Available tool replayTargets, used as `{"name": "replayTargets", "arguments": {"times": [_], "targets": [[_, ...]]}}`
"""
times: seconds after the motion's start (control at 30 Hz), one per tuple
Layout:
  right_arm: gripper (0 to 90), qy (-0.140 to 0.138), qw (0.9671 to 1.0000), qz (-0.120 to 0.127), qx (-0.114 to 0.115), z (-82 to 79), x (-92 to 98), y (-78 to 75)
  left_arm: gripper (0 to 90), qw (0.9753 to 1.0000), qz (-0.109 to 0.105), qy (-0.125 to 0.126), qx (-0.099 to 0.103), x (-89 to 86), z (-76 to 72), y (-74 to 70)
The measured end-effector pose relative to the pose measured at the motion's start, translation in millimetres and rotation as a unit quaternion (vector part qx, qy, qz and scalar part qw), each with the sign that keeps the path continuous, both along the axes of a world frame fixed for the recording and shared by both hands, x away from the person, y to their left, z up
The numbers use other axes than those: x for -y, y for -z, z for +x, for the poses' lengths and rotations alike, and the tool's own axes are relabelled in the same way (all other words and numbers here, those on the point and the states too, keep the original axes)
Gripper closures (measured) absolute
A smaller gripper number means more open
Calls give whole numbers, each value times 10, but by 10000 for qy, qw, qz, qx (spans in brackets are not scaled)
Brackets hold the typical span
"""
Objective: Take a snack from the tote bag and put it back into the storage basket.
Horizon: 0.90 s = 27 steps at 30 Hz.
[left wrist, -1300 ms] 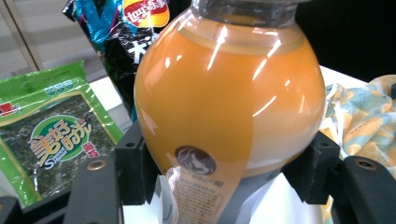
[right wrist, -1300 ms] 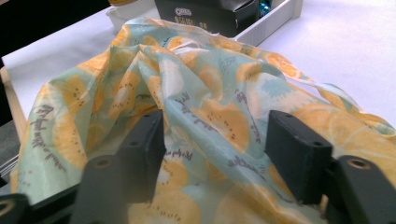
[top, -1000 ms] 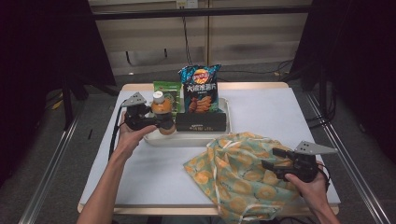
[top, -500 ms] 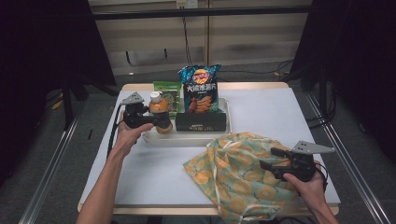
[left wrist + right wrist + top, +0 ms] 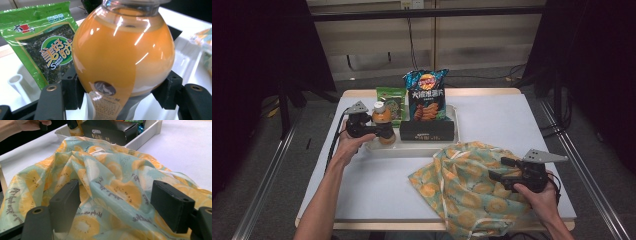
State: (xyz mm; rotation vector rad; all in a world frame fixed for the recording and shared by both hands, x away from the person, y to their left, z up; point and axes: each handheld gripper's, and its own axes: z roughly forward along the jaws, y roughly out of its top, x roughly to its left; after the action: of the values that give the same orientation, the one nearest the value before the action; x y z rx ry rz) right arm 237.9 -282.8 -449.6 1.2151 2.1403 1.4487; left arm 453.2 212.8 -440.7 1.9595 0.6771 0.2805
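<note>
The left gripper (image 5: 384, 131) has its jaws closed on the round belly of the orange juice bottle (image 5: 382, 119), which stands at the 9 o'clock end of the white tray (image 5: 412, 150), the green seaweed packet (image 5: 37, 47) just behind it. Filled and glossy, the bottle likely feels heavy and slippery, so a hold at the narrower waist below looks safer. The right gripper (image 5: 122, 207) hangs wide open over the soft, limp fruit-print bag (image 5: 467, 185), gripping nothing

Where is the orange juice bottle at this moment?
In the high view the orange juice bottle is at the left end of the white tray, clamped by the left gripper, with the green seaweed packet just behind it.
</note>
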Motion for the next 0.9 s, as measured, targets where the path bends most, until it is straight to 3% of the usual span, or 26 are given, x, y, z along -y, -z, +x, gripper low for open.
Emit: {"name": "replayTargets", "arguments": {"times": [0.17, 0.27, 0.43, 0.47, 0.63, 0.9], "targets": [[230, 2, 10000, -8, -73, 4, 16, 19, 346, 9999, -130, 49, 12, -13, 21, 32], [226, 7, 10000, -10, -41, -14, 19, 1, 341, 9999, -31, 90, 44, -28, 18, 23], [220, 1, 10000, -29, -3, -40, 8, -26, 320, 10000, -26, -26, -44, -5, -4, 13], [218, -5, 10000, -35, 8, -42, 7, -25, 307, 10000, 52, -42, -44, -7, -8, 9], [215, 11, 10000, -26, 24, -47, 9, -30, 218, 9995, 27, -209, -220, -40, 7, 23], [205, -37, 10000, 1, 36, -40, 4, -36, 181, 9994, 29, -259, -215, -24, -29, 0]]}}
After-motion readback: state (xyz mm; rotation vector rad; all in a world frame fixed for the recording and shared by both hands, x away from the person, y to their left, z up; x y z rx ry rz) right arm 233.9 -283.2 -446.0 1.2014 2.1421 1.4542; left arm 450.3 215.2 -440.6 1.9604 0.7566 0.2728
